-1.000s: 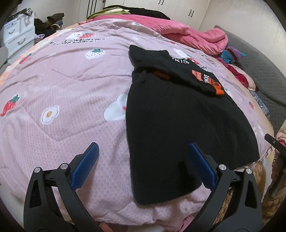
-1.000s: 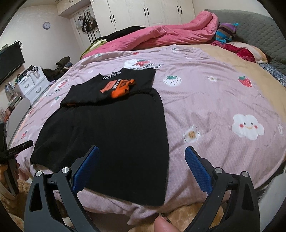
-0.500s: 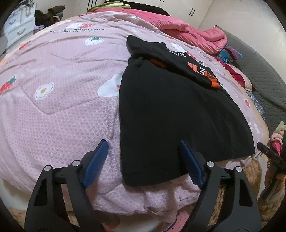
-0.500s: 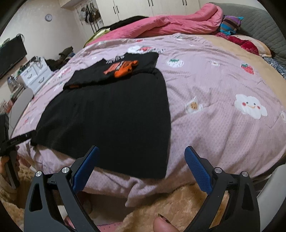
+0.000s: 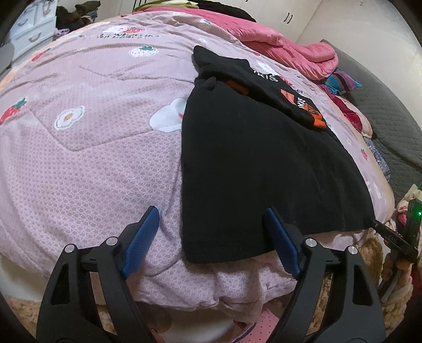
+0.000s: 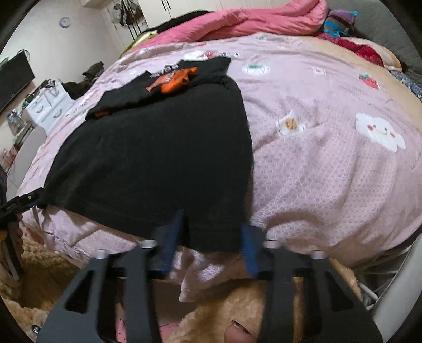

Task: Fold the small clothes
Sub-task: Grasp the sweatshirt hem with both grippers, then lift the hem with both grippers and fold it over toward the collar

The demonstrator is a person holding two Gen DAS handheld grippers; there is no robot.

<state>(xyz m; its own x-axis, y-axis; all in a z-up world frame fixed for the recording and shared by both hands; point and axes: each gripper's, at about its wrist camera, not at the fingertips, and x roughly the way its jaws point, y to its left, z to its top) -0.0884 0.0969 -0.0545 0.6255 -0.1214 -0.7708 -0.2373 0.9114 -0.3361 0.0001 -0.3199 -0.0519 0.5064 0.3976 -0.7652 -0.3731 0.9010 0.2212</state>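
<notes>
A: Where does the black garment [image 5: 253,168] lie?

B: It is spread flat on the pink quilt [image 5: 92,158], its hem at the near edge of the bed. Its far end is folded over, with orange print facing up. In the right wrist view the same black garment [image 6: 158,147] fills the middle left of the frame.

A: How does the left gripper [image 5: 211,232] stand?

B: Its blue fingers [image 5: 279,240] are set wide apart, astride the near left corner of the hem. Whether they touch the cloth cannot be told.

A: And the right gripper [image 6: 211,229]?

B: Its jaws are narrower but not closed, one finger on each side of the near right corner of the hem, right at the cloth. The view is blurred, so a grip cannot be confirmed.

A: Anything else on the bed?

B: A bunched pink duvet [image 6: 250,21] at the far end
</notes>
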